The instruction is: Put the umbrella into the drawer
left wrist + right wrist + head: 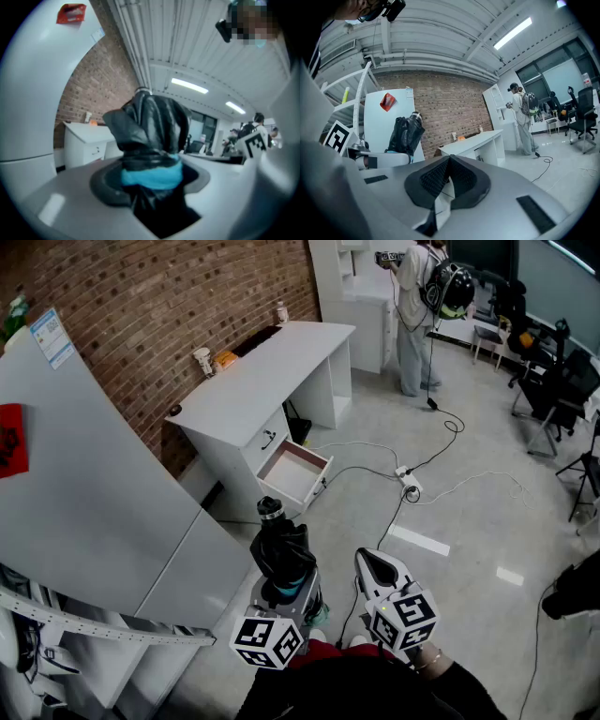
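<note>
While my left hand-held gripper (151,180) clamps the soft, likely light folded black umbrella (152,124) mid-body, my right hand-held gripper (446,169) is closed, empty.

Open floor (459,615) ahead, drawer (295,474) pulled out, cables (409,486) beside it

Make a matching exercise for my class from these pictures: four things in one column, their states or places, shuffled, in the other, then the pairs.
Things:
1. umbrella
2. drawer
3. right gripper
4. power strip

States or places:
A. pulled open
B. lying on the floor
C. jaws together, nothing between them
D. clamped in the left gripper

Pairs: 1-D, 2-A, 3-C, 4-B
</note>
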`<state>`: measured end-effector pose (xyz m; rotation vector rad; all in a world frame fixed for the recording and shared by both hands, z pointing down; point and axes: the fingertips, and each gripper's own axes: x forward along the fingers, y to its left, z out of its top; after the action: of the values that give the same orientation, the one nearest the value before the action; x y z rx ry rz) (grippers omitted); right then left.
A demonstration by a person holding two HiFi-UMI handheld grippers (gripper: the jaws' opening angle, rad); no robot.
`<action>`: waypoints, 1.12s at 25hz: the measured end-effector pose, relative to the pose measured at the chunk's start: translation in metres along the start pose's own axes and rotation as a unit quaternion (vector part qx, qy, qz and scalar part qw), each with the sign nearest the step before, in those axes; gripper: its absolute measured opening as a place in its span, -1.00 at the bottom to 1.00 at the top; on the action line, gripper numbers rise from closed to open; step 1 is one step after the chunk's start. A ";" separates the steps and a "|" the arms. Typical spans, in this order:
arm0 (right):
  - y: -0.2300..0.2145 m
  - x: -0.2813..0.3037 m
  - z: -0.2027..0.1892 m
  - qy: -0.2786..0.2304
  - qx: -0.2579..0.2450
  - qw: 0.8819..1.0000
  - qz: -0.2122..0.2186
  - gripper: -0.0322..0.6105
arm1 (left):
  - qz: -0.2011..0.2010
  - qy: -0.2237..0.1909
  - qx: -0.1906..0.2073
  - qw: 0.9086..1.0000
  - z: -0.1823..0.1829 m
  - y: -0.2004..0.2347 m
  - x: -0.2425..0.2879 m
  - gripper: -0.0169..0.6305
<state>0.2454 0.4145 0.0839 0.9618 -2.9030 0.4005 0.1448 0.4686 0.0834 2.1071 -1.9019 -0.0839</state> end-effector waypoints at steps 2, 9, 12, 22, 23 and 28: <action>-0.003 -0.003 0.001 -0.006 0.003 1.000 0.000 -0.89 | 0.003 -0.004 0.000 1.000 0.001 -0.001 0.000 -0.13; -0.017 -0.020 0.005 -0.028 0.021 0.999 0.006 -0.89 | 0.011 -0.019 0.018 1.000 0.005 -0.008 -0.004 -0.13; -0.024 -0.024 0.012 -0.034 0.028 0.999 0.009 -0.89 | 0.016 -0.034 0.023 0.999 0.017 -0.009 -0.005 -0.13; -0.029 -0.026 0.022 -0.038 0.033 0.999 0.020 -0.89 | 0.040 -0.052 0.028 0.997 0.038 0.006 -0.018 -0.13; -0.030 -0.024 0.025 -0.040 0.034 0.998 0.021 -0.89 | 0.043 -0.053 0.028 0.997 0.041 0.008 -0.017 -0.13; -0.036 -0.003 0.031 -0.046 0.043 0.998 0.025 -0.89 | 0.048 -0.060 0.024 0.997 0.047 0.022 -0.007 -0.13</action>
<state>0.2705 0.3802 0.0613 0.9456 -3.0201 0.5019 0.1115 0.4656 0.0429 2.0808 -2.0903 -0.1473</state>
